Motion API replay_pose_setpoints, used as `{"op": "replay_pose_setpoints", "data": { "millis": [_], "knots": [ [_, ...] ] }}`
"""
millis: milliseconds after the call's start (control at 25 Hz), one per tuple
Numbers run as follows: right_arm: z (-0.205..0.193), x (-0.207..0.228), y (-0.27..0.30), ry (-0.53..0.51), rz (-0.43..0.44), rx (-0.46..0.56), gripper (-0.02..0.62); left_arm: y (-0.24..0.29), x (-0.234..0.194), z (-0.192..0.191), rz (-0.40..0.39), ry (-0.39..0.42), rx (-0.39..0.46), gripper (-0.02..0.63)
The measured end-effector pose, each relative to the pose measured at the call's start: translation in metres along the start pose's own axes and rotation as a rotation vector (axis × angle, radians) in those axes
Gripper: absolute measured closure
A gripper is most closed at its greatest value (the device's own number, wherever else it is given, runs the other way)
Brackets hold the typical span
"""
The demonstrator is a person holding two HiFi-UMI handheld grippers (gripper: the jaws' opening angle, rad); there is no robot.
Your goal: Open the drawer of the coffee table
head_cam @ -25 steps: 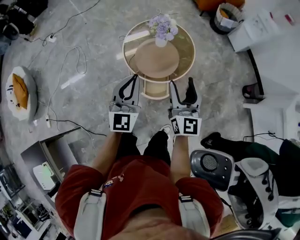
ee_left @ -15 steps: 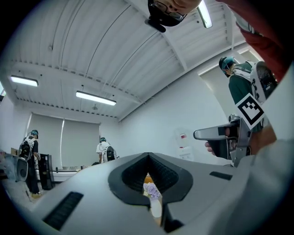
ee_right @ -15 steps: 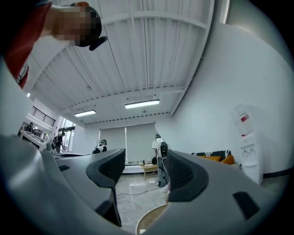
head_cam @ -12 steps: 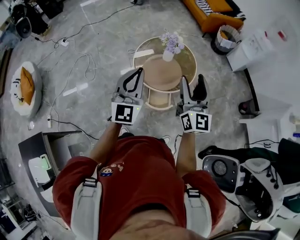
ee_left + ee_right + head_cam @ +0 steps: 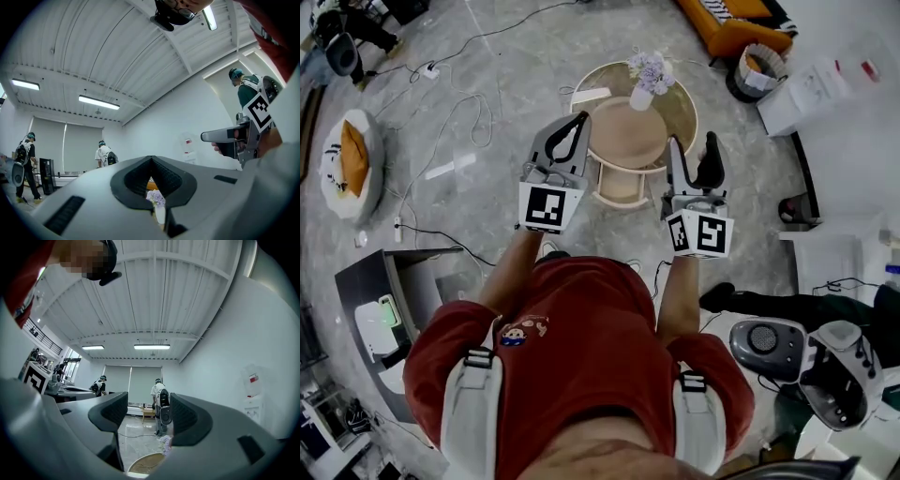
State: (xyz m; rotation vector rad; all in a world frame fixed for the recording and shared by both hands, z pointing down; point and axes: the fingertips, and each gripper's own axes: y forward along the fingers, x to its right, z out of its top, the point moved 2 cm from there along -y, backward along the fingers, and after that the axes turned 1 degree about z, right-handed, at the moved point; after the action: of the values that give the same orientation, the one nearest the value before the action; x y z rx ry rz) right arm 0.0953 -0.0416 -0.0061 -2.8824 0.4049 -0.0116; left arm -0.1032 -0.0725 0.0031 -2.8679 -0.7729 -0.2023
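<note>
Two grippers hang above the coffee table (image 5: 630, 141) in the head view, both pointing forward over its near edge and touching nothing. The table is round, with a pale wooden disc inside a wider ring and a vase of lilac flowers (image 5: 645, 80) at its far side. A shallow box, which I take to be the drawer (image 5: 622, 187), juts from under the near edge between the two grippers and already looks partly drawn out, though its front is too small to read. The left gripper (image 5: 579, 120) is clenched on nothing, while the right gripper (image 5: 692, 155) is released, its jaws apart. In the left gripper view the jaws meet tip to tip, and only the vase shows through the gap behind them. In the right gripper view the jaws stand wide with only floor, distant people and a slice of the table's rim (image 5: 145, 465) between them. Both cameras look level across the room, so the drawer sits well below each grip line. A blind reach could miss the front, and a sharp tug could rock the table and tip the vase.
</note>
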Motion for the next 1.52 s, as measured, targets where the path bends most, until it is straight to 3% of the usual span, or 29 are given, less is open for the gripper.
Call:
{"op": "replay_pose_setpoints", "data": {
  "millis": [120,480,560,1520],
  "knots": [
    [0.0,0.002,0.001,-0.002,-0.006,-0.005,0.325,0.001,0.003,0.0,-0.004,-0.011,-0.024,0.594],
    [0.0,0.007,0.001,-0.004,-0.052,0.002,0.544,0.004,0.008,0.0,-0.012,-0.017,-0.025,0.594],
    [0.0,0.008,0.001,-0.01,-0.062,0.002,0.568,0.005,0.009,0.0,-0.011,-0.02,-0.029,0.594],
    [-0.008,0.011,0.003,-0.053,-0.096,-0.036,0.574,0.006,0.008,-0.01,-0.005,-0.039,-0.04,0.594]
  ]
}}
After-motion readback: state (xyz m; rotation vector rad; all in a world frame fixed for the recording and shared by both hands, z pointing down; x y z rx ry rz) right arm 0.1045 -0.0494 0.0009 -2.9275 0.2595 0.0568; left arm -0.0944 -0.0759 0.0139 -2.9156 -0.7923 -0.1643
